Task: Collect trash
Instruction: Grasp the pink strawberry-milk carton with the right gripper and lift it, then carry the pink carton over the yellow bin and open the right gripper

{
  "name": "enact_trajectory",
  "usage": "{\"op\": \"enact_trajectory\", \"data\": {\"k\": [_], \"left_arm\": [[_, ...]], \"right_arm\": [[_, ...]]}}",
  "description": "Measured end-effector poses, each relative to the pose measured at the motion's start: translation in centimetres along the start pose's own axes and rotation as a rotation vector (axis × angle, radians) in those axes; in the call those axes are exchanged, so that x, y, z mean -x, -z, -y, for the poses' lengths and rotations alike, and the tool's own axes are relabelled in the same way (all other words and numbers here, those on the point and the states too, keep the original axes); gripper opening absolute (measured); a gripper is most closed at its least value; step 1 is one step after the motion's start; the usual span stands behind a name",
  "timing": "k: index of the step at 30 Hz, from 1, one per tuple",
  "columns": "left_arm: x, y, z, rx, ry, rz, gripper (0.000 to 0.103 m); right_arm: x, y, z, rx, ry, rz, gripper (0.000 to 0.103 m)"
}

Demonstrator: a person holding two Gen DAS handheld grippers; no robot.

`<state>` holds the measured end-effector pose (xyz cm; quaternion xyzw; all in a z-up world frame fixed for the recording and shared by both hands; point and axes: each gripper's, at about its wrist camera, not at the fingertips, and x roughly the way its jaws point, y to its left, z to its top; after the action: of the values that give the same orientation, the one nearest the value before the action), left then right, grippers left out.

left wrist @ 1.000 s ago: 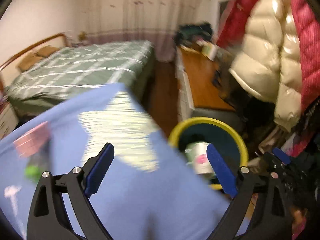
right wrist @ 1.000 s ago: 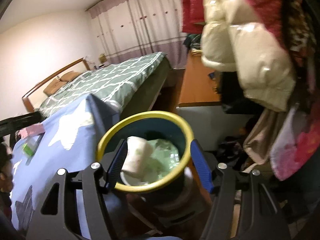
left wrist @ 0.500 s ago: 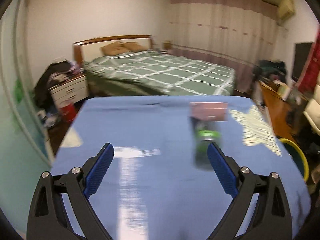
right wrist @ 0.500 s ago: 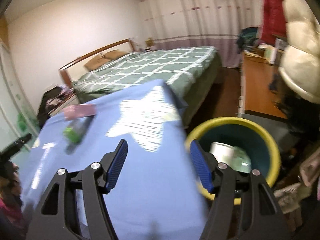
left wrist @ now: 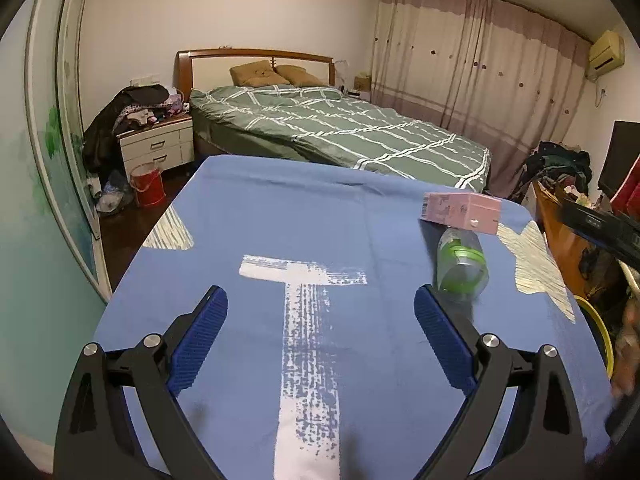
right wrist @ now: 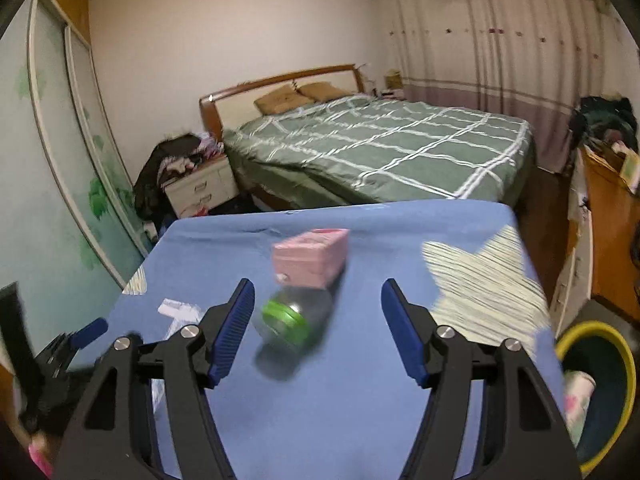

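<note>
A clear plastic bottle with a green label (left wrist: 461, 267) lies on its side on the blue tablecloth (left wrist: 280, 216), with a pink box (left wrist: 460, 213) just behind it. My left gripper (left wrist: 320, 344) is open and empty over the cloth, the bottle ahead to its right. My right gripper (right wrist: 318, 326) is open and empty; the bottle (right wrist: 292, 318) lies ahead between its fingers, the pink box (right wrist: 310, 258) beyond. A yellow-rimmed bin (right wrist: 600, 384) holding trash stands on the floor to the right of the table; its rim also shows in the left wrist view (left wrist: 598, 330).
A green checked bed (left wrist: 340, 128) stands behind the table. A white nightstand (left wrist: 156, 150) piled with clothes and a red bucket (left wrist: 147, 184) are at the left. A wooden desk (right wrist: 612, 232) stands at the right. My left gripper shows at the right wrist view's lower left (right wrist: 82, 334).
Both grippers have swung left, away from the yellow bin and back over the table. The bottle and pink box now lie ahead of the right gripper. Both stayed open.
</note>
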<state>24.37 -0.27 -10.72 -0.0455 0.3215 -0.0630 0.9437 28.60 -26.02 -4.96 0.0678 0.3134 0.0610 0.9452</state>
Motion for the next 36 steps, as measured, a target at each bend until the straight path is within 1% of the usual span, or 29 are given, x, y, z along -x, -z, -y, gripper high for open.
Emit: {"op": "enact_trajectory", "data": {"k": [2, 8, 11, 13, 15, 16, 17, 18, 19, 25, 29, 32, 35, 36], "left_arm": [[-0.1, 0.2, 0.4, -0.010, 0.002, -0.004, 0.093], [-0.1, 0.5, 1.4, -0.030, 0.018, -0.029, 0.093], [-0.2, 0.5, 1.7, -0.043, 0.022, -0.030, 0.093], [-0.2, 0.5, 1.8, -0.047, 0.024, -0.031, 0.093], [-0.2, 0.6, 1.9, -0.047, 0.027, -0.032, 0.093], [-0.2, 0.5, 1.9, -0.046, 0.028, -0.032, 0.093], [-0.2, 0.6, 1.9, -0.046, 0.029, -0.032, 0.093], [-0.2, 0.6, 2.0, -0.049, 0.029, -0.034, 0.093], [-0.2, 0.6, 2.1, -0.050, 0.028, -0.034, 0.093], [-0.3, 0.8, 2.5, -0.068, 0.022, -0.038, 0.093], [-0.3, 0.9, 2.6, -0.073, 0.023, -0.039, 0.093], [-0.3, 0.9, 2.7, -0.077, 0.025, -0.040, 0.093], [-0.3, 0.9, 2.8, -0.081, 0.027, -0.039, 0.093], [-0.3, 0.9, 2.8, -0.082, 0.028, -0.040, 0.093]], "right_arm": [[-2.8, -0.9, -1.2, 0.012, 0.013, -0.028, 0.067], [-9.1, -2.5, -3.0, 0.022, 0.088, -0.097, 0.067], [-10.5, -2.5, -2.9, 0.014, 0.093, -0.124, 0.067], [-11.4, -2.1, -3.1, 0.022, 0.122, -0.132, 0.067], [-12.2, -1.9, -3.0, 0.018, 0.127, -0.136, 0.067], [-12.5, -1.8, -2.8, 0.017, 0.130, -0.135, 0.065], [-12.5, -1.7, -2.7, 0.017, 0.128, -0.128, 0.061], [-12.5, -1.7, -2.4, 0.017, 0.126, -0.125, 0.052], [-12.5, -1.6, -2.1, 0.017, 0.124, -0.123, 0.051], [-10.9, -1.7, -0.7, 0.001, 0.109, -0.075, 0.048], [-8.7, -2.5, 1.0, -0.045, 0.094, -0.044, 0.048], [-6.6, -2.9, 2.7, -0.090, 0.077, -0.022, 0.048], [-3.6, -2.9, 4.5, -0.123, 0.053, 0.006, 0.048], [-2.0, -2.8, 5.2, -0.133, 0.048, 0.026, 0.048]]}}
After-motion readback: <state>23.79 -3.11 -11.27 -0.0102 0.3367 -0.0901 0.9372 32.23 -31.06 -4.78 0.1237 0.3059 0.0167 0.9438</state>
